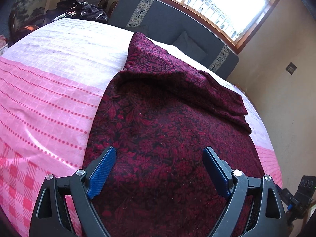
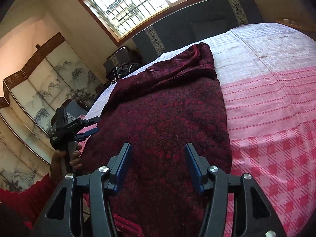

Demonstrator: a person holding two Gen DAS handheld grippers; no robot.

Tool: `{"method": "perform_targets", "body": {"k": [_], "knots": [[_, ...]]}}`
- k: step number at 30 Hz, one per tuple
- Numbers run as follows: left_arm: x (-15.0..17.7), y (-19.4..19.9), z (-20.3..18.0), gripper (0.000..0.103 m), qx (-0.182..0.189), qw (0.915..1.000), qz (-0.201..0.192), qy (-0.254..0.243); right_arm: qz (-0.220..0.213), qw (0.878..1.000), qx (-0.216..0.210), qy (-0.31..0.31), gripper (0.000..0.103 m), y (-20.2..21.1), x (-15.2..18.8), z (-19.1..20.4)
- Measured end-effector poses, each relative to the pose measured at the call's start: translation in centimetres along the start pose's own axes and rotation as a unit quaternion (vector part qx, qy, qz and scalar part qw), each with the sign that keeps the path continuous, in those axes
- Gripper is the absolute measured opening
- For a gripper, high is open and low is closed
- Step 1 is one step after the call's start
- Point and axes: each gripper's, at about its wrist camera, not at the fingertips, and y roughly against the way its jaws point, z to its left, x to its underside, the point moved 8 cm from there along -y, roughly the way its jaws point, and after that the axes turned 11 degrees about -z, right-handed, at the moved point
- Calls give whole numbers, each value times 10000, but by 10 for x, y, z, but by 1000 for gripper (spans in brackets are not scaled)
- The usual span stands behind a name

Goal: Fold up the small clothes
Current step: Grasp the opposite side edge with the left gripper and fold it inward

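Observation:
A dark red floral garment (image 1: pixel 162 122) lies spread on the pink bed cover, its far part folded over into a thick band (image 1: pixel 177 75). It also shows in the right wrist view (image 2: pixel 167 114). My left gripper (image 1: pixel 159 154) is open and empty, hovering over the garment's near end; it also appears in the right wrist view (image 2: pixel 92 125) at the garment's left edge. My right gripper (image 2: pixel 158 150) is open and empty above the garment's near part.
The pink and white checked bed cover (image 1: pixel 49 90) surrounds the garment. A dark headboard cushion (image 1: pixel 177 25) and window stand behind. A painted folding screen (image 2: pixel 39 83) and a chair with dark clothes (image 2: pixel 122 63) stand at the bedside.

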Motion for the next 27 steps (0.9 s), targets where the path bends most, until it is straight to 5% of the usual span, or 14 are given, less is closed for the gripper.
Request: {"method": "perform_targets", "body": {"k": [5,10,13,16,20,27], "knots": [[-16,13,-7,89,364,9992,-140,28,-210,9985,-118,-488,53,11,1,-13],[-90,-6,-56,89,770,9915,-874,-578,-148,9970,-91,-752,53,2,6,-20],[-124,-46,-77,89,841,9907,-847,-660,-196,9972,-113,-712,53,3,7,-18],[-120,-84,-100,85,1297,9908,-360,-167,-222,9967,-67,-773,53,5,8,-21],[-100,-88,-114,84,1543,9871,-421,30,-296,9951,-24,-943,54,8,4,-30],[-58,-74,-66,84,1528,9829,204,1003,-294,9945,-195,-982,64,3,-2,-29]]}}
